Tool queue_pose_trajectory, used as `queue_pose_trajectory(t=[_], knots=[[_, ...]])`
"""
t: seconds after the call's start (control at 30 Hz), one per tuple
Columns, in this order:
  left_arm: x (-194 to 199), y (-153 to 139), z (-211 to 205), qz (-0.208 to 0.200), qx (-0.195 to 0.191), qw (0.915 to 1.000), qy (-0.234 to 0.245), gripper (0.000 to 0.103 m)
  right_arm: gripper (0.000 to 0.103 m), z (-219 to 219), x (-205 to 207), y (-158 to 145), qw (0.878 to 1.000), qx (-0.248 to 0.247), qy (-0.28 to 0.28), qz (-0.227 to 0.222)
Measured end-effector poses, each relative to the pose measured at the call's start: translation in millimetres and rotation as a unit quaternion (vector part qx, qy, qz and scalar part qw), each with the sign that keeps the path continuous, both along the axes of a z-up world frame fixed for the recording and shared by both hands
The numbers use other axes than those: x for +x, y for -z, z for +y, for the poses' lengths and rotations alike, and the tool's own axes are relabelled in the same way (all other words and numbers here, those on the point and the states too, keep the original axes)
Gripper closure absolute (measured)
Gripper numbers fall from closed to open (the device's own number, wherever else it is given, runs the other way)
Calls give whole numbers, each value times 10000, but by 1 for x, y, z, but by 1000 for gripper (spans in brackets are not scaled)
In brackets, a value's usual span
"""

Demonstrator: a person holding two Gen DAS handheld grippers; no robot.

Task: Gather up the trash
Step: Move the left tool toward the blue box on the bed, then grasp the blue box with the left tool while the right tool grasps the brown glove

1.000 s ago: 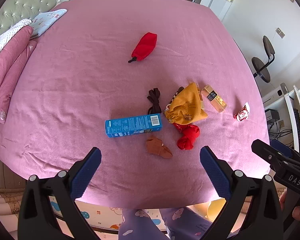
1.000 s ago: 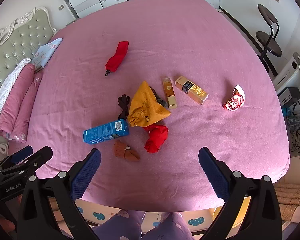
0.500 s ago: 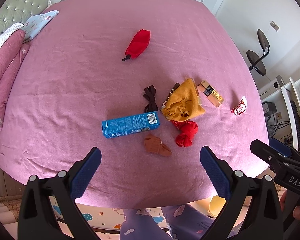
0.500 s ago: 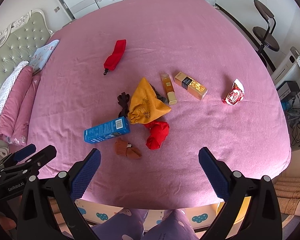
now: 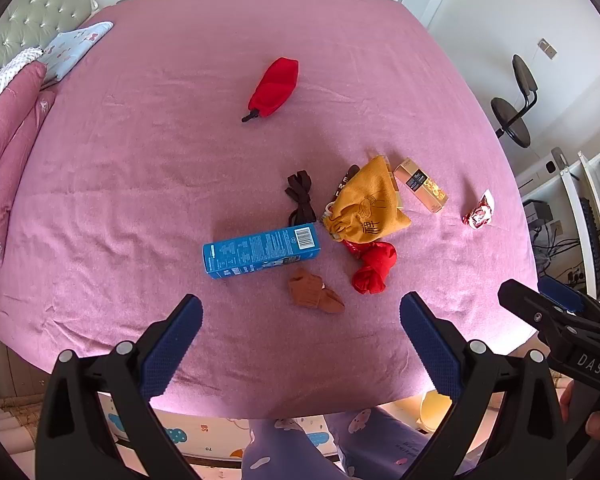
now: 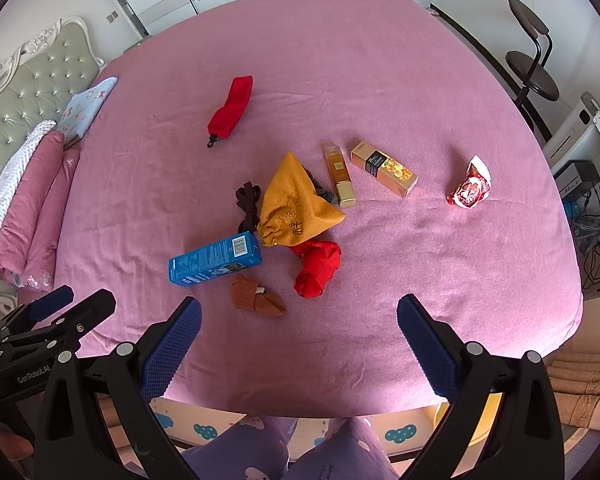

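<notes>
Both the left gripper and right gripper hang with jaws wide apart and empty over the near edge of the pink bed. Nothing looks collected yet. Beyond them lie the blue box, two gold boxes, and, well to the right, a crumpled red-and-white wrapper.

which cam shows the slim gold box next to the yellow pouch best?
Right wrist: the slim gold box lies fully exposed beside the yellow pouch. In the left wrist view the pouch hides nearly all of it.
</notes>
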State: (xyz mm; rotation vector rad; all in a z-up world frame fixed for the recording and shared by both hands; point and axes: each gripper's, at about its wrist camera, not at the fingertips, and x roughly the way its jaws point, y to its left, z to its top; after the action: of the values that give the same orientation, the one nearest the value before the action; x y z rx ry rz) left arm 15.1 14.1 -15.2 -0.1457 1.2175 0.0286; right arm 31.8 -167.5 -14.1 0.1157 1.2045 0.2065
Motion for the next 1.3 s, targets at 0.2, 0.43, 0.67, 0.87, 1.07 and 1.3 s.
queue_pose_trajectory(t=[0.2,0.43,0.67,0.87,1.07,1.3], knots=[[3,2,0,78,6,10000,17,4,9,2,3,1,10000,6,4,23],[12,6,1,264,40,9996,115,4,9,5,8,6,9999,10,57,92],[22,12,5,356,77,9988,312,4,9,7,11,14,9997,-3,171,174],[34,26,13,522,47,9972,531,4,9,10,15,27,9991,22,336,247],[51,54,19,728,267,9916,1033,4,9,20,21,48,9987,67,404,312],[75,98,16,1003,275,9758,1922,4,9,29,31,85,9954,187,723,600]])
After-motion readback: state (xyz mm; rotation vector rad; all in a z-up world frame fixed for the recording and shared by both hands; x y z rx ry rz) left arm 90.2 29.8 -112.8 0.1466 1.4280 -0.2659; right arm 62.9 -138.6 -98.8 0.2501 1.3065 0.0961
